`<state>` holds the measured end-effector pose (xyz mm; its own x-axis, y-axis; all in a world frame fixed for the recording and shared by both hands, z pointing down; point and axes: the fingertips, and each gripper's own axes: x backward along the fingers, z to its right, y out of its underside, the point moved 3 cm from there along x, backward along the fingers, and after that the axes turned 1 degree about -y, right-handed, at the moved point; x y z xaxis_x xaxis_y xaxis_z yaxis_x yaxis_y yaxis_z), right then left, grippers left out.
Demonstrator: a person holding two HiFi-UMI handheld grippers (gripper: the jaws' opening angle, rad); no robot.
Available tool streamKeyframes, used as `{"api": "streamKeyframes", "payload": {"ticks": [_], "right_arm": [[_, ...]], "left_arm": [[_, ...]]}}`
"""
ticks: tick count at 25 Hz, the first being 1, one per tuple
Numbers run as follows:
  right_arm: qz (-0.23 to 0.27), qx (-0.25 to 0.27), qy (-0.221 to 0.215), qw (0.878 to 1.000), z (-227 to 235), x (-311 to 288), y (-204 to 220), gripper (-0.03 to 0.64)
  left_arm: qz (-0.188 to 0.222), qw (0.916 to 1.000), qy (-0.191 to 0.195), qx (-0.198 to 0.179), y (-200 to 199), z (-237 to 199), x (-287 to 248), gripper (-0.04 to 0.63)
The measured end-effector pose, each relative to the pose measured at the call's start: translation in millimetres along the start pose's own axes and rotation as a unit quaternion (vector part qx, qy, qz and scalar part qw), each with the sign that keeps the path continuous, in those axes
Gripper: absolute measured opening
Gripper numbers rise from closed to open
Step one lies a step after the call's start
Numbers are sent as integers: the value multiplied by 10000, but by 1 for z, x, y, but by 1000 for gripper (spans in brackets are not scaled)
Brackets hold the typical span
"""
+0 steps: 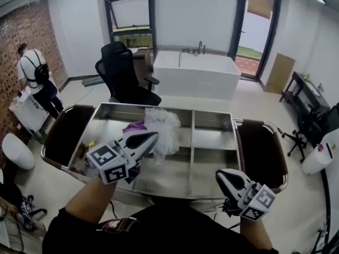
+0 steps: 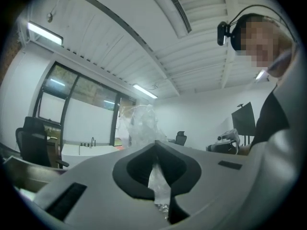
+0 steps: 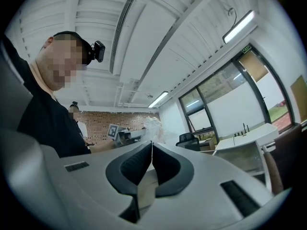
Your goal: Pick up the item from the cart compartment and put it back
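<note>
Crinkly clear plastic is clamped in the left claw [image 1: 152,137], whose jaws are pressed together on a bag [image 1: 164,127] that billows up from their tip. The bag is held above the compartments of the steel cart [image 1: 212,163], left of its centre divider. The right claw [image 1: 223,177] is clenched on nothing, low by the cart's near right edge and well apart from the bag.

Crumpled clear plastic bag [image 1: 162,127] held above steel cart compartment [image 1: 159,178], pinched in left claw [image 1: 152,137].
</note>
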<state>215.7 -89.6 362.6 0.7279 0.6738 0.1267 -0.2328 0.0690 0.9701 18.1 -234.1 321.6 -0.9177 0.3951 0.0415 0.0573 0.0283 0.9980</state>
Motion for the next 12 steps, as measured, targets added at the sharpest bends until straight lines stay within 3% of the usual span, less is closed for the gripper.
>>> {"api": "streamKeyframes", "payload": {"ticks": [7, 10, 12], "right_arm": [[251, -62, 337, 9991, 31, 92, -12, -6], [327, -99, 606, 9976, 42, 133, -11, -6], [396, -154, 800, 9959, 46, 158, -9, -6]], "left_arm": [[-539, 9982, -276, -27, 0, -7, -155, -6], [-971, 9934, -579, -177, 26, -12, -218, -6], [-1443, 9860, -753, -376, 54, -13, -251, -6]]}}
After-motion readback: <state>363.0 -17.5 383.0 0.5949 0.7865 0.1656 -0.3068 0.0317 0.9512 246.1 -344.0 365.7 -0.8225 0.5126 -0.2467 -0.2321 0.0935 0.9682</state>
